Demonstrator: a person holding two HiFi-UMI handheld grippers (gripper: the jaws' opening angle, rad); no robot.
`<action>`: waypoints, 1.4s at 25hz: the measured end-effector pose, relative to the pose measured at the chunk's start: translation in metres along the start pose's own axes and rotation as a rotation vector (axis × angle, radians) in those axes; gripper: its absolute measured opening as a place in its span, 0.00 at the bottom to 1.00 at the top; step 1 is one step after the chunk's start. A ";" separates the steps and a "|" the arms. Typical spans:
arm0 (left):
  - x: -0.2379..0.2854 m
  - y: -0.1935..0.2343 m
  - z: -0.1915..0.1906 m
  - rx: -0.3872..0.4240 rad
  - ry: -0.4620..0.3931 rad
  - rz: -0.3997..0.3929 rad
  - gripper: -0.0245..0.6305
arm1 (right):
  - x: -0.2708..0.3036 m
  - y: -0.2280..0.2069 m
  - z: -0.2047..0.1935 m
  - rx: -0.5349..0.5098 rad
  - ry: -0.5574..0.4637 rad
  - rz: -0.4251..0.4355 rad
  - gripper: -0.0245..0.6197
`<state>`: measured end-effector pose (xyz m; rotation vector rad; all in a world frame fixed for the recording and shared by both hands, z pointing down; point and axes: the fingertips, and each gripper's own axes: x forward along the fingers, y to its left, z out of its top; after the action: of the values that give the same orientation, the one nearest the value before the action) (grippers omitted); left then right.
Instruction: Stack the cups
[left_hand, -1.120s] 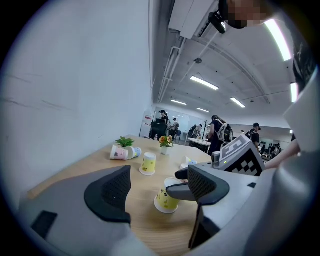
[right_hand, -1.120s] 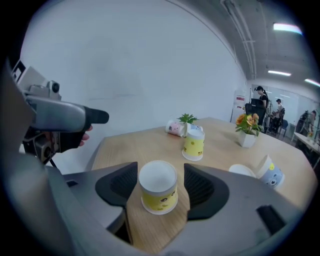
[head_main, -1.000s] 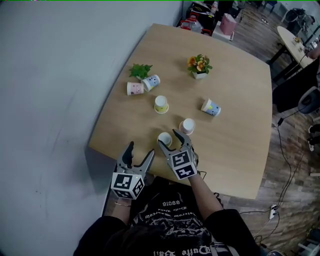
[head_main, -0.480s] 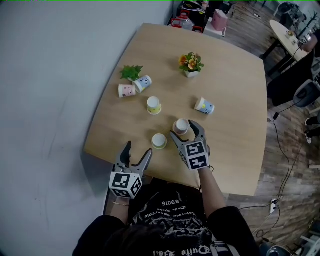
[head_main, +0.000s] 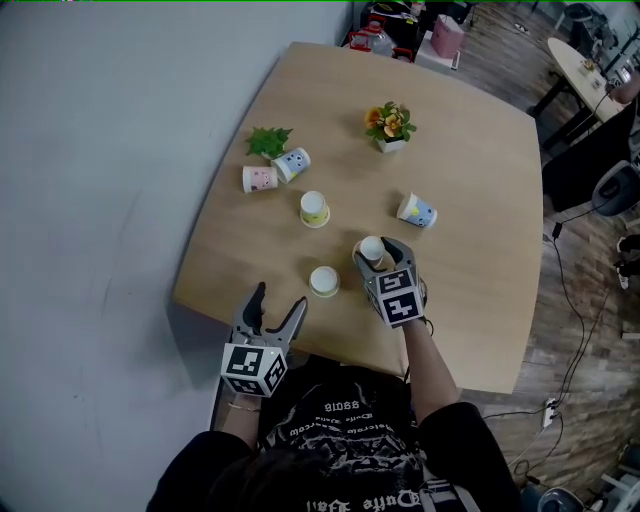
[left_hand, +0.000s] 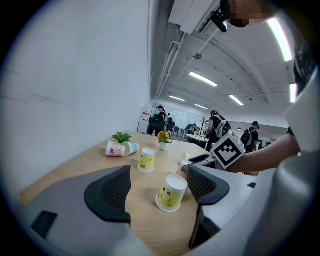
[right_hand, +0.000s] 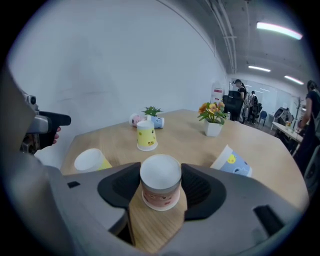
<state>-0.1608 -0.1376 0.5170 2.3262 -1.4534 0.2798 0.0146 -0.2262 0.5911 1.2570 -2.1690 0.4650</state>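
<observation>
An upside-down pink paper cup (head_main: 371, 246) (right_hand: 160, 181) stands on the wooden table (head_main: 480, 300) between the jaws of my right gripper (head_main: 377, 254) (right_hand: 160, 194). The jaws have just been closing and both pads now touch the cup's sides. A yellow cup (head_main: 323, 281) (left_hand: 171, 192) stands upside down to its left, just ahead of my left gripper (head_main: 280, 298) (left_hand: 158, 176), which hangs open and empty at the table's near edge. A second yellow cup (head_main: 314, 208) (right_hand: 146, 136) stands farther back. A blue cup (head_main: 417, 211) (right_hand: 231, 161) lies on its side to the right.
A pink cup (head_main: 258, 179) and a blue cup (head_main: 292, 163) lie side by side at the far left beside a small green plant (head_main: 269, 141). A potted flower (head_main: 389, 124) stands at the back. A grey wall runs along the table's left.
My right gripper has moved right from the near yellow cup to the pink cup, and its jaws now enclose it. The left gripper has stayed in place.
</observation>
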 end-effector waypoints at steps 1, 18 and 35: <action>0.000 0.001 -0.001 0.000 0.002 0.000 0.59 | 0.000 0.000 0.000 -0.006 0.000 0.002 0.45; 0.005 -0.002 -0.004 -0.003 -0.003 -0.064 0.59 | -0.049 0.042 -0.016 -0.062 -0.006 0.016 0.45; -0.001 -0.003 -0.007 0.009 -0.009 -0.083 0.59 | -0.047 0.077 -0.034 -0.114 0.021 0.046 0.45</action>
<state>-0.1586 -0.1321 0.5225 2.3912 -1.3589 0.2535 -0.0236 -0.1379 0.5859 1.1380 -2.1785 0.3652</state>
